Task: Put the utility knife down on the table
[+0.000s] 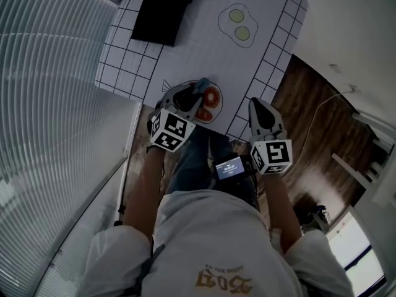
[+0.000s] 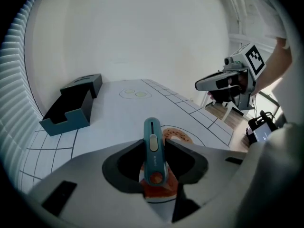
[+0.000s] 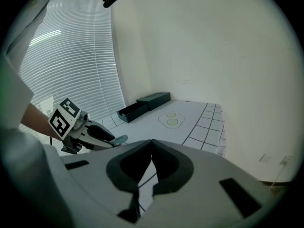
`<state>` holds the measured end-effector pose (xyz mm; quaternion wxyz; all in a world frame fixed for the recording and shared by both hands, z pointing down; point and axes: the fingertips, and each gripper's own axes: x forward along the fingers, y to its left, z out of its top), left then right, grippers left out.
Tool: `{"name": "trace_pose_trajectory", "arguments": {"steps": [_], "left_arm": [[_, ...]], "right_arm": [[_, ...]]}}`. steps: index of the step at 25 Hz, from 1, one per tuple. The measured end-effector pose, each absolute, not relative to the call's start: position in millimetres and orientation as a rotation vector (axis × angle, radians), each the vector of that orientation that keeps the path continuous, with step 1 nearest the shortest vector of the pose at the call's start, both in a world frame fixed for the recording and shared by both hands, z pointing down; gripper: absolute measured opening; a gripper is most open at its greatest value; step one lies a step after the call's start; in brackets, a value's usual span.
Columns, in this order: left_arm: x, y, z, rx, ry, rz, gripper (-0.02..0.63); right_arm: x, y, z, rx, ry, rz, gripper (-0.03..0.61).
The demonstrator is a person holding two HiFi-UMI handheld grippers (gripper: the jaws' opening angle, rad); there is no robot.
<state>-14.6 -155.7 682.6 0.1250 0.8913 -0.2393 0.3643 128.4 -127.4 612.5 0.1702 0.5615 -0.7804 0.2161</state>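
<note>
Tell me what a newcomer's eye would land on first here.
The teal utility knife stands out first, clamped between the left gripper's fingers over a red-and-orange print on the gridded table mat. Next come the dark open box at the table's far left, and the right gripper, shut and empty, held by the table's near right corner.

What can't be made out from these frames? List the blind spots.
- Utility knife, lower end: left gripper view, hidden behind the left gripper body; blade state unreadable.
- Knife touching the table or not: no view settles it.
- Black box: head view, cut off by the top edge; inside too dark.
</note>
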Motion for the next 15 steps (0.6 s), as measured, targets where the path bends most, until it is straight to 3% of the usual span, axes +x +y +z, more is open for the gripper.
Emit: {"name": "trace_pose_trajectory", "arguments": {"steps": [15], "left_arm": [[-13,-154,696,2.576,-0.696,1.071,0.147]], "right_arm": [[130,-122,628,1.584,-2.198,0.649,0.008]]}}
